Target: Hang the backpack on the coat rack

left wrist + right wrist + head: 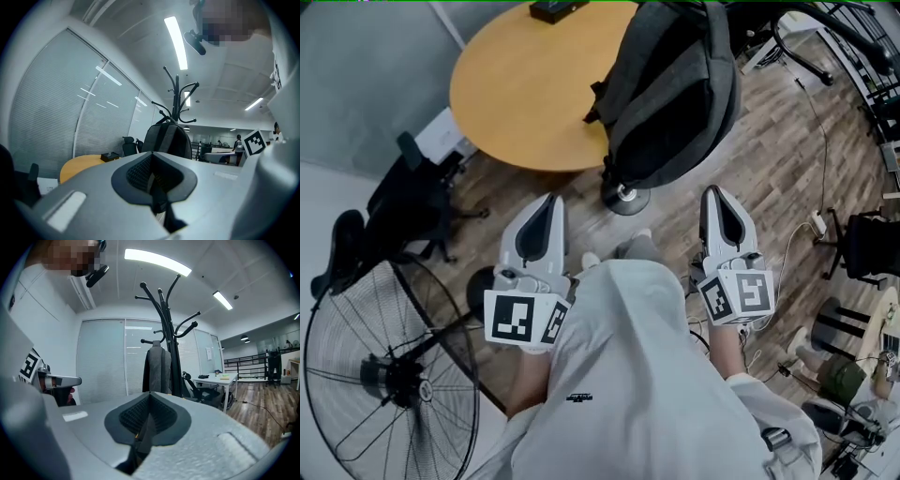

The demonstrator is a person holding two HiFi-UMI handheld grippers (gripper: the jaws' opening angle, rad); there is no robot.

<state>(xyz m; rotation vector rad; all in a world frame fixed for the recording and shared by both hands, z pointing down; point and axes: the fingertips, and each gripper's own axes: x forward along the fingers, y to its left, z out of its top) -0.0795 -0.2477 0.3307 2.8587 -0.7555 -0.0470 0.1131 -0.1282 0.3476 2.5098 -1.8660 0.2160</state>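
Observation:
A dark grey backpack hangs on the black coat rack, whose round base stands on the wood floor beside the table. In the left gripper view the backpack hangs below the rack's hooks. The right gripper view shows the backpack from the side against the rack pole. My left gripper and right gripper are held level side by side, short of the rack and apart from the backpack. Both are shut with nothing between the jaws, as seen at the left gripper and right gripper.
A round wooden table with a black box stands behind the rack. A large floor fan and a black office chair are at the left. Cables and a power strip lie at the right. A white desk stands further off.

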